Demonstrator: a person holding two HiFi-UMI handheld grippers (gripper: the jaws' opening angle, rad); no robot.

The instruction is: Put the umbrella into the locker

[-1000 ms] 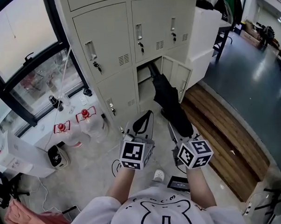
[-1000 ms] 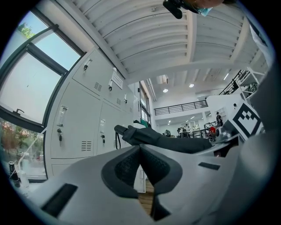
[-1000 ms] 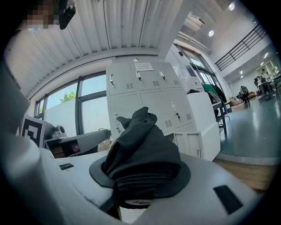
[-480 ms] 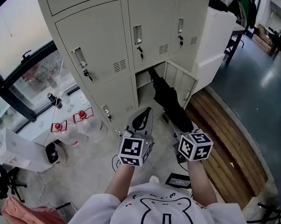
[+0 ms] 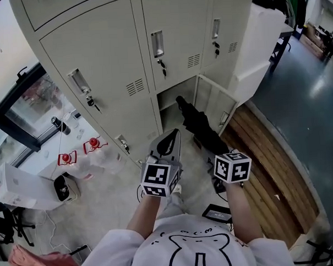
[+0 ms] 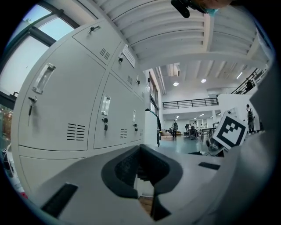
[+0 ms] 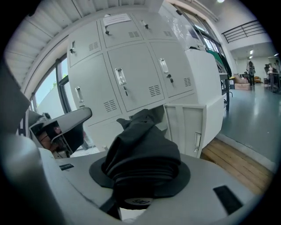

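A black folded umbrella (image 5: pixel 196 125) is clamped at its handle end in my right gripper (image 5: pixel 210 151), which is shut on it. Its tip points at the open bottom compartment (image 5: pixel 173 95) of the beige lockers (image 5: pixel 97 66), just at the mouth. The compartment's door (image 5: pixel 213 103) stands open to the right. In the right gripper view the umbrella (image 7: pixel 142 145) fills the jaws of the right gripper (image 7: pixel 141 178), with the open door (image 7: pixel 189 127) behind it. My left gripper (image 5: pixel 171 135) hangs beside it, to its left, shut and empty; in its own view the left gripper (image 6: pixel 139 149) faces the locker doors (image 6: pixel 66 123).
Two red-capped water bottles (image 5: pixel 66 159) stand on the floor left of the lockers, near a white box (image 5: pixel 20 188). A wooden platform (image 5: pixel 264 164) runs along the right. A flat black device (image 5: pixel 217 213) lies by the person's feet. A white cabinet (image 5: pixel 261 37) adjoins the lockers.
Both grippers have moved closer to the lockers and sunk a little. The umbrella's tip now reaches the mouth of the open bottom compartment.
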